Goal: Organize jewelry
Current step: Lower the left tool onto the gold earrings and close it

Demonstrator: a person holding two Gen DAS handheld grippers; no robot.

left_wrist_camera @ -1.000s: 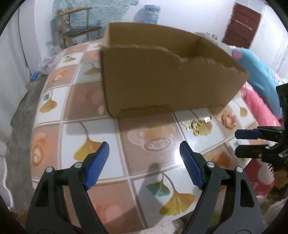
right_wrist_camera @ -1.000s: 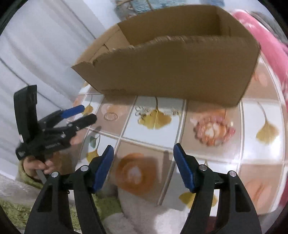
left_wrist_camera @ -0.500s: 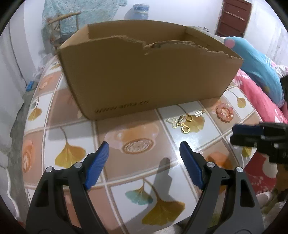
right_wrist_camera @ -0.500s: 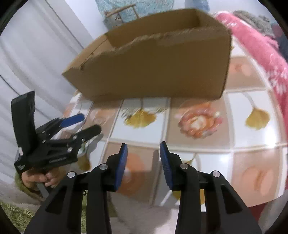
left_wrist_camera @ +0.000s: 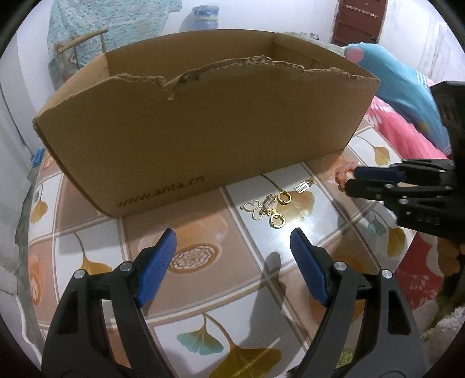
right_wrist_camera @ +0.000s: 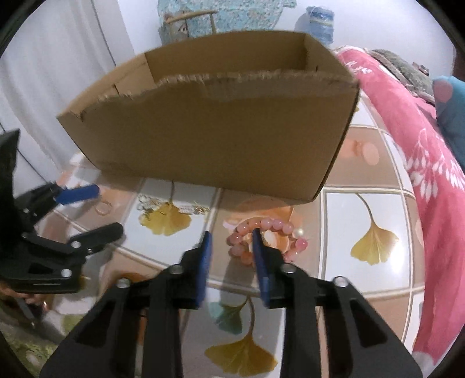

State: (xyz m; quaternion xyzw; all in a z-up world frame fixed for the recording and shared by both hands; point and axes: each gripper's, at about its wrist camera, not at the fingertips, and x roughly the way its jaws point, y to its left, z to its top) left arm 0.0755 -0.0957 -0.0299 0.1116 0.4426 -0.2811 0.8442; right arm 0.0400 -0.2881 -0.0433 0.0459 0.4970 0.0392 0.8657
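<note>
A pink bead bracelet [right_wrist_camera: 263, 235] lies on the tiled table in front of a cardboard box [right_wrist_camera: 215, 136]. My right gripper [right_wrist_camera: 231, 247] hangs over the bracelet's left part, jaws narrowed but apart, one bead stretch between them. In the left wrist view the right gripper [left_wrist_camera: 353, 179] reaches the bracelet [left_wrist_camera: 343, 173] from the right. Several small gold pieces [left_wrist_camera: 271, 207] lie before the box [left_wrist_camera: 203, 122]. My left gripper [left_wrist_camera: 232, 261] is open and empty, short of the gold pieces.
The table [left_wrist_camera: 96, 229] has ginkgo-leaf tiles and ends close to both grippers. A pink blanket [right_wrist_camera: 418, 139] and a blue plush [left_wrist_camera: 401, 84] lie to the right. A wooden chair [left_wrist_camera: 75, 55] and a water bottle [left_wrist_camera: 205, 17] stand behind the box.
My right gripper moved forward to the pink bracelet and its jaws narrowed. My left gripper moved closer to the box and the gold pieces, staying open.
</note>
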